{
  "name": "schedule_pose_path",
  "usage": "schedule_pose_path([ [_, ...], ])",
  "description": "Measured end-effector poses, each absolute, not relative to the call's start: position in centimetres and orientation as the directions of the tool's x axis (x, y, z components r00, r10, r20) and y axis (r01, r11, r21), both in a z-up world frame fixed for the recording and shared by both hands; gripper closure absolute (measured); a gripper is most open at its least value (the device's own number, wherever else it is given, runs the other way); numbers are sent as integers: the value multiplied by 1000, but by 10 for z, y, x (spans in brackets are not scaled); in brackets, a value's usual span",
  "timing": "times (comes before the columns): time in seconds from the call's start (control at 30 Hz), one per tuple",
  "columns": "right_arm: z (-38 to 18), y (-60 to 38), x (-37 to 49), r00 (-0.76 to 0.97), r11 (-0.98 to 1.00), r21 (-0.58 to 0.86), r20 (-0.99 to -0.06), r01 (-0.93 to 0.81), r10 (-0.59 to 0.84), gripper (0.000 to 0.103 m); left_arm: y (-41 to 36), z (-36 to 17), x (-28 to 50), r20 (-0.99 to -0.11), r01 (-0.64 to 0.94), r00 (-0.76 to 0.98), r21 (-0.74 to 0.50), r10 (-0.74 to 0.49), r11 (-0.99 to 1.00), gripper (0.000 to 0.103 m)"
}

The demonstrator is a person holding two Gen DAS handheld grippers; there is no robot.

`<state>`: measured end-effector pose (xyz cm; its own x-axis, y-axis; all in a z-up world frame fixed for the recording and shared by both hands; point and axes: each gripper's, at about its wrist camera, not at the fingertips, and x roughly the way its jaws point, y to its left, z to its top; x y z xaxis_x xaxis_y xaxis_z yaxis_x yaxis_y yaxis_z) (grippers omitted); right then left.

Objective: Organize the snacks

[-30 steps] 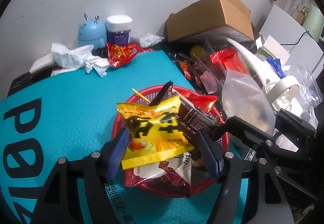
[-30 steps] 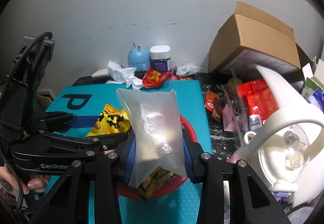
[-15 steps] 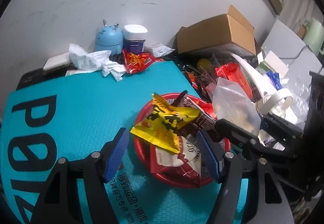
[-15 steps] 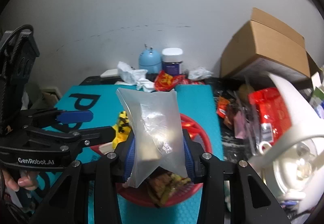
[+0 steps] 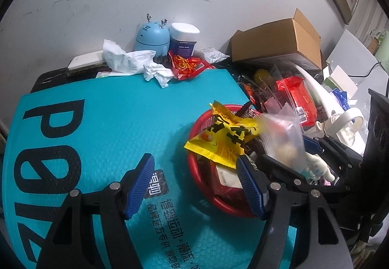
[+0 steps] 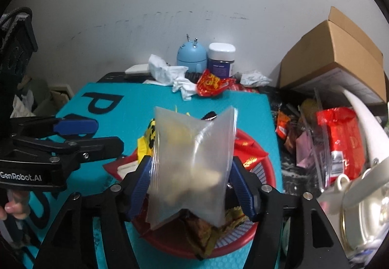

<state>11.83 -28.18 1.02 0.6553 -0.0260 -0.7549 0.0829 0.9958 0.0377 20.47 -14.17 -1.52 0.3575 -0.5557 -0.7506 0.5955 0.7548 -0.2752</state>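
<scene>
Snacks heaped in a red mesh basket [image 6: 263, 173] at lower centre of the right wrist view, on a teal mat [image 5: 116, 108] covering the bench.

Right gripper [image 6: 192, 186]: fingers opening; a clear zip bag [image 6: 192, 159] of pale snack pieces stands between the blue pads over the basket, blurred. Whether the pads touch its sides cannot be told.

Left gripper [image 5: 197, 184]: fingers spread, nothing between them, over the mat just left of the basket, at bottom centre of the left wrist view.

Basket contents: yellow packet [image 5: 223, 137] with black characters on top, red and dark wrappers beneath.

Rear of mat, upper centre: crumpled white tissue [image 5: 131, 62], red candy bag [image 5: 187, 65], blue round gadget [image 5: 152, 35], white-lidded jar [image 5: 183, 37].

Right side: open cardboard box [image 5: 274, 43], red pack [image 6: 342, 137] in clear plastic, white kettle [image 6: 359, 198], loose wrappers.

Lower left edge of the right wrist view: a person's fingertips [image 6: 11, 208] on the left gripper's handle.
</scene>
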Motion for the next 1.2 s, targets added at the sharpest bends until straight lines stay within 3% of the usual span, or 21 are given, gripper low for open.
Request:
schedule_pose_path([
  [0.1, 12, -281, 115, 655, 996, 39, -756, 81, -24, 29, -142, -13, 202, -749, 600, 363, -267, -555, 754, 34],
  [0.7, 23, -284, 93, 701, 994, 68, -713, 89, -14, 29, -138, -2, 175, -735, 608, 392, -244, -553, 755, 34],
  [1.2, 75, -281, 64, 770, 992, 54, -635, 115, -55, 29, -130, 52, 139, -671, 622, 503, -155, -544, 767, 34],
])
